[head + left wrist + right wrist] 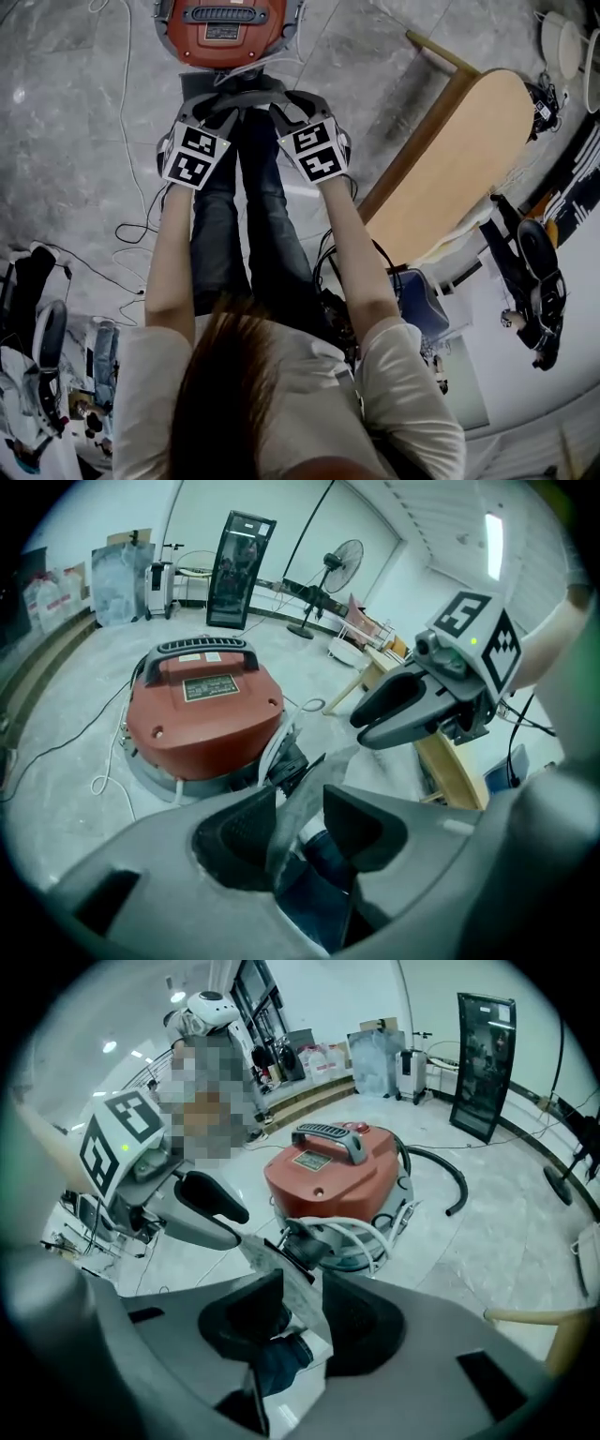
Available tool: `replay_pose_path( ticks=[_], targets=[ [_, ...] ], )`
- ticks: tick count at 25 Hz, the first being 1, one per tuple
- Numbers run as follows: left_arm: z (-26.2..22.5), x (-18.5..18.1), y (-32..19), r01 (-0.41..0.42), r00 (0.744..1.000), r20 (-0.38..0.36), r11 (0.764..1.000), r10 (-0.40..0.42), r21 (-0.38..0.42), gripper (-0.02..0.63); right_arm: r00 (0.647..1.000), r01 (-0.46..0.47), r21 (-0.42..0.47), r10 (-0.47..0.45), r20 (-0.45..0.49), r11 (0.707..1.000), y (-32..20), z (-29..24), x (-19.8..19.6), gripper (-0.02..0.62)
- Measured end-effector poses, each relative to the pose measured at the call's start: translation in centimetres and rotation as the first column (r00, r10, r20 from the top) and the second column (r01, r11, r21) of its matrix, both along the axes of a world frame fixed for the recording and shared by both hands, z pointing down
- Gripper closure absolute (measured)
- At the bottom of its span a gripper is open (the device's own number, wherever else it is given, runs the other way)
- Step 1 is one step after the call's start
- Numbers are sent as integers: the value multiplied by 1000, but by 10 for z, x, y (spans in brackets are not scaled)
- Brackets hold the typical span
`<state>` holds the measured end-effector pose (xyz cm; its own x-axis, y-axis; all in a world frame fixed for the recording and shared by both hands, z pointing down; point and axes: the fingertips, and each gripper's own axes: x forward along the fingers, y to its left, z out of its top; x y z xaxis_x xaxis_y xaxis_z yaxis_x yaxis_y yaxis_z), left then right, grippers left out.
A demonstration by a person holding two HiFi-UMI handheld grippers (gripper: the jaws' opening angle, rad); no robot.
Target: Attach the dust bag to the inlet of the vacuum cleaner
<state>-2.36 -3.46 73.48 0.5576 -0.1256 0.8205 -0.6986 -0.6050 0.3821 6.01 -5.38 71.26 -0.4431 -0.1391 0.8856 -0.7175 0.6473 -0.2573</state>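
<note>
The left claw (298,803) stands wide open. A thin grey sheet of the dust bag (333,766) runs up between its two pads, close against one pad, with a clear gap to the other, so nothing is pinched. The right claw (300,1288) is the same: pads spread wide, the bag's grey sheet passing between them and leaning towards one side, not squeezed.

The two claws sit close together, side by side and angled downward, each with its marker cube (195,155) facing up. From the right gripper view the sheet stretches from that claw across to the tip of the left one. Below the pads the person's jeans (253,216) show through the gaps.

The far end of the bag reaches a black fitting (300,1246) low on the near side of the vacuum cleaner (202,714). Whether it is seated there I cannot tell. The vacuum cleaner is a round red-orange drum on a grey base, standing on the pale marbled floor (56,780) just ahead of the claws. A dark ribbed handle (202,649) spans its top, and a label plate lies beneath that. A dark hose (450,1185) curves off one side, and a white cable (103,780) trails over the floor on the other.

Further out, a light wooden worktop (459,159) stands to the person's right. A pedestal fan (347,555) and a tall black cabinet (241,569) stand by the far wall.
</note>
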Motion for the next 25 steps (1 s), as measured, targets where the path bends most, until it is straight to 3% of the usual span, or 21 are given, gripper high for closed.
replay_pose_path(
  ticks=[6,14,20,25],
  targets=[
    [-48,-7,-18,59,998,-12,995,-58,86,460,999,-33,35,32,24,999,-15,-41,-10,465],
    [-134,-10,-61,138,990,-63,960,-126,245,511,996,-62,157,50,79,986,-50,-120,-34,468],
    [-209,-4,-85,186,980,-129,923,-150,338,512,985,-122,271,83,148,955,-73,-198,-38,471],
    [-261,-1,-98,203,974,-179,890,-140,408,512,967,-205,364,131,220,908,-95,-261,-33,476]
  ],
)
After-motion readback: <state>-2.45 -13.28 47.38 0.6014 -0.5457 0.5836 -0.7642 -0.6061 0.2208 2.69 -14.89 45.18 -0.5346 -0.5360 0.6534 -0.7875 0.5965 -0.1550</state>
